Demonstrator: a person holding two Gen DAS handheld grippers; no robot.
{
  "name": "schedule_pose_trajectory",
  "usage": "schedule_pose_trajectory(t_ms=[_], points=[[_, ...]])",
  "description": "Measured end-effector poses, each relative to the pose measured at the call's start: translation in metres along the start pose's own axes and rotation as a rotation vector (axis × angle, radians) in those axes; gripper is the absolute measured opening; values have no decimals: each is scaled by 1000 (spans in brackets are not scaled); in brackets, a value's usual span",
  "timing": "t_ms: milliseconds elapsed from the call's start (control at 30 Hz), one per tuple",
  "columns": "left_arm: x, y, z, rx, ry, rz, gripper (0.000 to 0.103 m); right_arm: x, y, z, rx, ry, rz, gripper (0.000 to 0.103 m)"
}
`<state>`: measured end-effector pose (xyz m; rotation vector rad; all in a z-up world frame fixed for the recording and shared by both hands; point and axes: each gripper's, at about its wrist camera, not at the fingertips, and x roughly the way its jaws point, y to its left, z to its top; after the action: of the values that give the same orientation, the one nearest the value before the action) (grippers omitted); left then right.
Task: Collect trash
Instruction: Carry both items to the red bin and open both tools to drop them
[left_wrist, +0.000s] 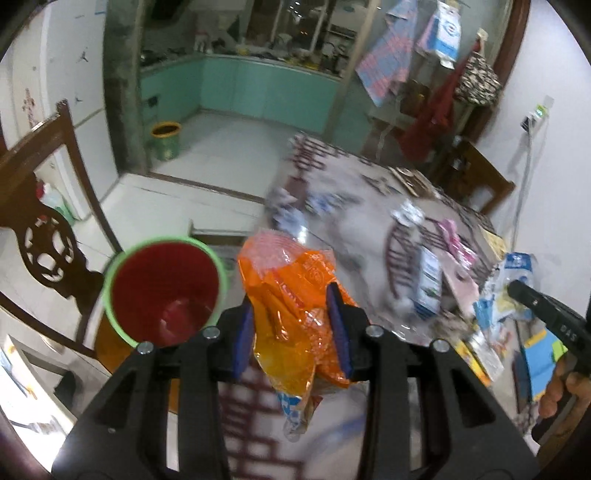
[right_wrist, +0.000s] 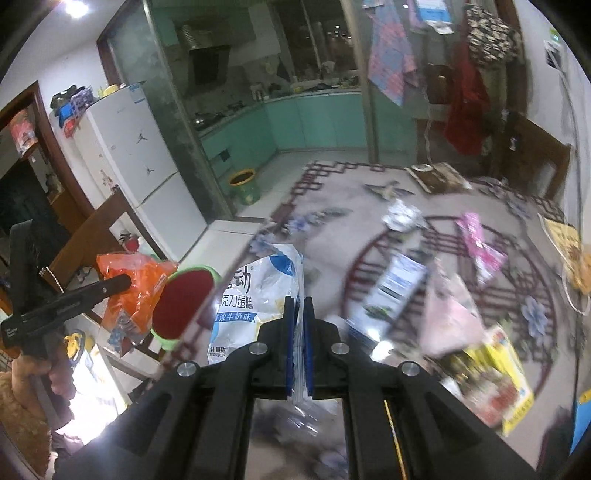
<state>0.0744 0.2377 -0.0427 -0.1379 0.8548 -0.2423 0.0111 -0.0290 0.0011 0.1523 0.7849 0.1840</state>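
Green kitchen cabinets (left_wrist: 236, 88) are showing in the background behind a glass partition, with a white fridge (right_wrist: 129, 155) standing at the left in the right wrist view and a small green bin (left_wrist: 166, 140) sitting on the pale floor by the doorway. At the near left, a carved wooden chair (left_wrist: 48, 236) is standing beside a green-rimmed bucket (left_wrist: 122, 266) with a red inside. Just right of the bucket, the left gripper (left_wrist: 291, 336) is clenching an orange wrapper (left_wrist: 291, 280) between its blue pads (left_wrist: 338, 328) — the crumpled plastic is bulging up past the fingertips and hanging down below them, held above the edge of the worktop (left_wrist: 351, 192) and beside the bucket's rim, not inside it. Further right, the patterned worktop is carrying blurred litter: a blue-and-white carton (left_wrist: 428, 277), a pink packet (right_wrist: 476, 243), a pale pink bag (right_wrist: 447, 314) and a yellow packet (right_wrist: 498, 376). In the right wrist view, the right gripper (right_wrist: 299, 343) is gripping a white-and-blue snack bag (right_wrist: 258, 295) — its pads are pressed nearly together on the bag's edge, the printed body standing up to the left of the fingers. At the far right of the left wrist view, that gripper's black handle is poking in, held by the person's hand (left_wrist: 565, 387).
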Motion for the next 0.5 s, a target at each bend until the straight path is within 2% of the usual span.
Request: schedule_pose_trajectory(t_ms=[333,500], points=[[33,86,31,-64,17,89,36,78,88,44,-53,22,94,4],[41,124,35,-95,31,124,36,125,126,56,-76,73,158,4]])
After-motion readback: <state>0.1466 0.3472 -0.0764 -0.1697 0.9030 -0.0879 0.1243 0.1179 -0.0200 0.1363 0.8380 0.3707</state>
